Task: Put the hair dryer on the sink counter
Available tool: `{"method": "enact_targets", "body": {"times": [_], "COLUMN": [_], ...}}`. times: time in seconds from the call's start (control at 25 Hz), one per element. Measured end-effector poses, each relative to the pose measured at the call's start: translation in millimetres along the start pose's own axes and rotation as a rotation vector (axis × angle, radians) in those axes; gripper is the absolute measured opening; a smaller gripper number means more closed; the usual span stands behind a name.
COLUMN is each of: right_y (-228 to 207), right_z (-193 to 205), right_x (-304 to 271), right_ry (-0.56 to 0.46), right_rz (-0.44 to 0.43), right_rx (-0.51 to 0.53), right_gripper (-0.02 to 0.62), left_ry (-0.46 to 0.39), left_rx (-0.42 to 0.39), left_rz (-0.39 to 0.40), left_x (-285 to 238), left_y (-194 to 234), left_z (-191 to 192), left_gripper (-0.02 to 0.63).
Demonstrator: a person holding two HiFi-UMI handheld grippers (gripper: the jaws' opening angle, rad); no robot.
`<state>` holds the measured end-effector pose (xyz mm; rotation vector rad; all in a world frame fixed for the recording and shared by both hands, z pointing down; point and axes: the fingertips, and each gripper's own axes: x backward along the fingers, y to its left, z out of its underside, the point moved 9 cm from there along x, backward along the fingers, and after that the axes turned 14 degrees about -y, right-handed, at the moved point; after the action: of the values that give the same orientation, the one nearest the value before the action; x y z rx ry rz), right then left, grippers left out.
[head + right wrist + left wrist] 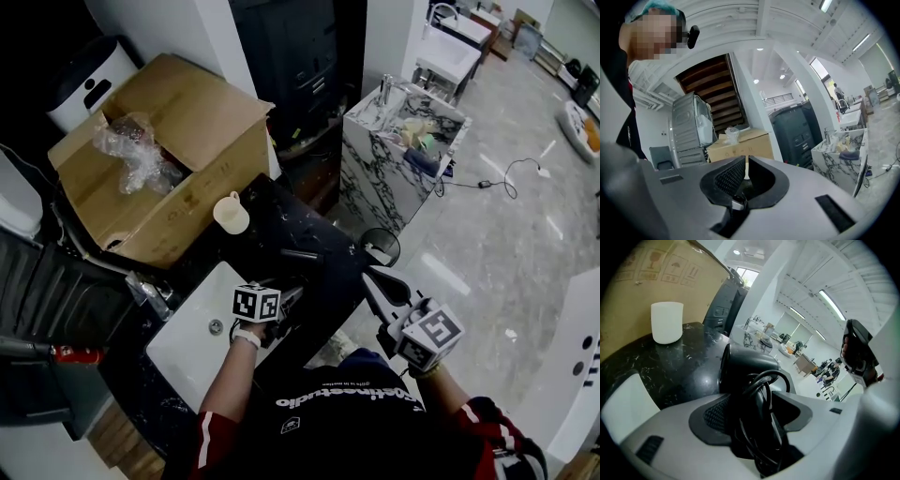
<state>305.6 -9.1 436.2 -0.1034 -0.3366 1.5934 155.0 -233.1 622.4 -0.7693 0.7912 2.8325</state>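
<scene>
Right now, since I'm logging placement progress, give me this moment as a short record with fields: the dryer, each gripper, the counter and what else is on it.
hair dryer: black, cord bundled along the handle, barrel appears to rest on the counter
left gripper: closed on the dryer's handle and cord
right gripper: held off to the side, jaws nearly together, nothing between them
sink counter: black marble, white basin set in it
also on counter: white cup, upright, apart from the dryer
behind: cardboard box
</scene>
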Motion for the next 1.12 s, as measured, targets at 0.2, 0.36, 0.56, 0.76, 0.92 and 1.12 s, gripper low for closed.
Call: {"method": "enact_targets", "body": {"times": [0.2, 0.36, 0.56, 0.76, 0.92, 1.12], "right_y": [2.1, 7.9, 19.2, 40.5, 72.2, 110.1], "right_z": [-2.9, -7.0, -7.5, -8.2, -6.7, 2.7], "right_x": [-10.8, -24.6, -51.2, -85.0, -113.8, -144.1], "right_ry": [-0.019, -0.019, -0.005, 0.000, -0.033, 0.016], "right_rz": [-0.019, -0.060, -0.137, -0.246, -0.361, -0.492], "right_rx": [0.014, 0.025, 0.045, 0.048, -0.004, 0.015], "right_gripper": [0.051, 0.051, 0.051, 0.051, 0.051, 0.051], "left_ry": [-0.077, -0.156, -0.314, -0.488, -0.609, -0.749], "left_rx": [-0.033, -0.036, -0.031, -0.050, -0.093, -0.183], "left_rz": [-0.025, -0.072, -0.171, -0.301, -0.413, -0.580], "left_x": [21.2, 50.8, 99.9, 161.8, 215.7, 285.3], "left_y": [0.5, 4.1, 11.0, 11.3, 6.4, -8.6], "left_z": [-9.0, -15.4, -29.8, -43.1, -46.1, -43.2], "left_gripper": [0.298, 0.298, 0.298, 0.295, 0.257, 0.163]}}
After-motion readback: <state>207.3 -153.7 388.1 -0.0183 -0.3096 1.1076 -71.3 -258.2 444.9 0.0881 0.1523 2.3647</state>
